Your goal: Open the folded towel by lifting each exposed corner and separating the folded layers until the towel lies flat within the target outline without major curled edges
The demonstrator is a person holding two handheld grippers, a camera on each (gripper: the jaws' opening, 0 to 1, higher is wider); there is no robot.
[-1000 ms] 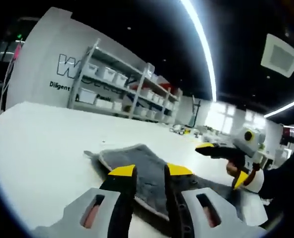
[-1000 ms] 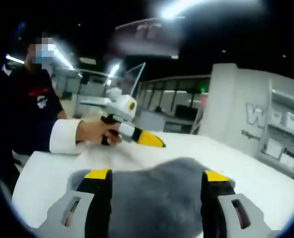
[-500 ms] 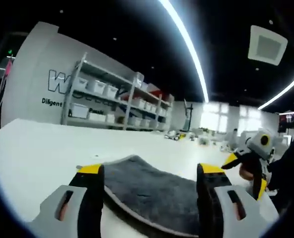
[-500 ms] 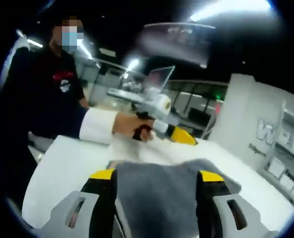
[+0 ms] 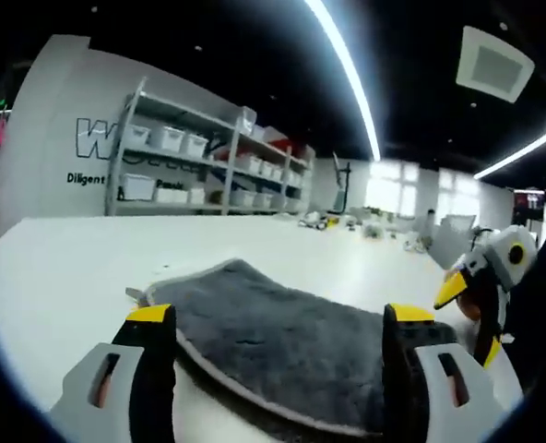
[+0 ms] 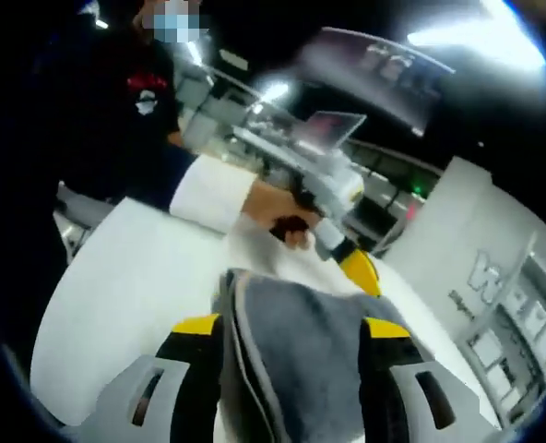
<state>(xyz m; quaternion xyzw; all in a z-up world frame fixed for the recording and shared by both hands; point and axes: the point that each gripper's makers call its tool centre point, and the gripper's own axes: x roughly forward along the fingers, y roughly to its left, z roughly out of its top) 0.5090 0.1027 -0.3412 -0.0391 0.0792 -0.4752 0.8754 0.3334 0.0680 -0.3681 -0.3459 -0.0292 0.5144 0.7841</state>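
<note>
A grey towel with a pale hem lies on the white table, one corner pointing at the far left. My left gripper stands open just over it, its yellow-tipped jaws wide apart and touching nothing. At the towel's right end is my right gripper, its yellow tips apart. In the right gripper view the towel lies between the jaws of the right gripper, folded edge to the left; the jaws look open. Beyond it a hand holds the left gripper.
Metal shelves with white bins stand by the wall behind the table. A person in a dark top with a white cuff stands at the table's edge. Bare table surrounds the towel.
My left gripper, shut on the towel's near edge a second ago, has opened wide and let it go. The right gripper's view has rolled and its jaws have narrowed slightly.
</note>
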